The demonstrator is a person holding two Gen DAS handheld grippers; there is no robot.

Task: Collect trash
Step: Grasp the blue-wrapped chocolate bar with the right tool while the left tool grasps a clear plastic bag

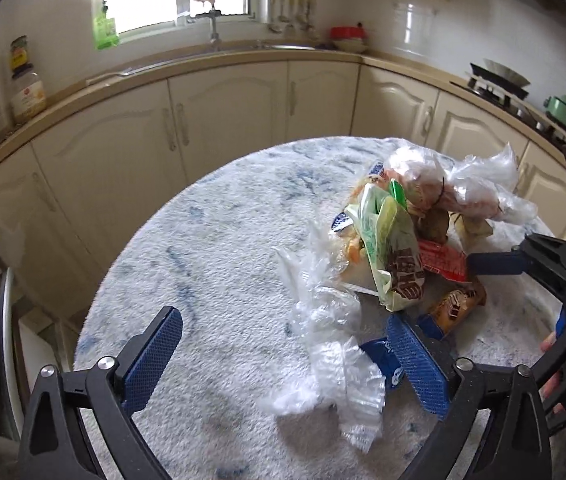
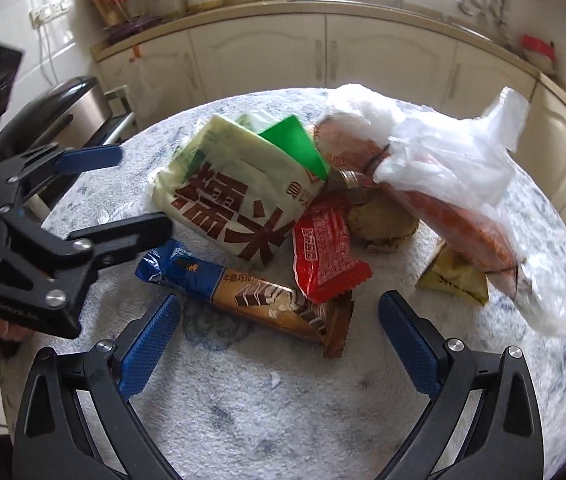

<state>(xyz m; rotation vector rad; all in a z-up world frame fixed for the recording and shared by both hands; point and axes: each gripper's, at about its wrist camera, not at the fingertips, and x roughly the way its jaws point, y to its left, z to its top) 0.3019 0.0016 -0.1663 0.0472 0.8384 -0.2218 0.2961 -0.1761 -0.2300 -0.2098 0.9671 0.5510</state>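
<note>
So there's a round table with a fuzzy white-and-blue cover (image 2: 283, 420), and the trash is all heaped toward its far right edge as the left wrist camera sees it. Biggest piece is a crumpled clear plastic bag with something orange-red inside (image 2: 455, 184), draped over the top of the pile. Next is a pale green snack bag with big brown characters (image 2: 239, 204), leaning on the heap, then a long blue-and-brown chocolate wafer wrapper (image 2: 251, 296) lying flat at the near side, and a small red candy wrapper (image 2: 323, 252) resting across its end. A loose wad of clear cellophane (image 1: 335, 360) sits apart toward the near edge. The left gripper (image 1: 283, 356) has its jaws spread wide with that cellophane between them, pads not pressing it. The right gripper (image 2: 279, 344) hangs over the wafer wrapper, jaws wide apart too, nothing grabbed.
</note>
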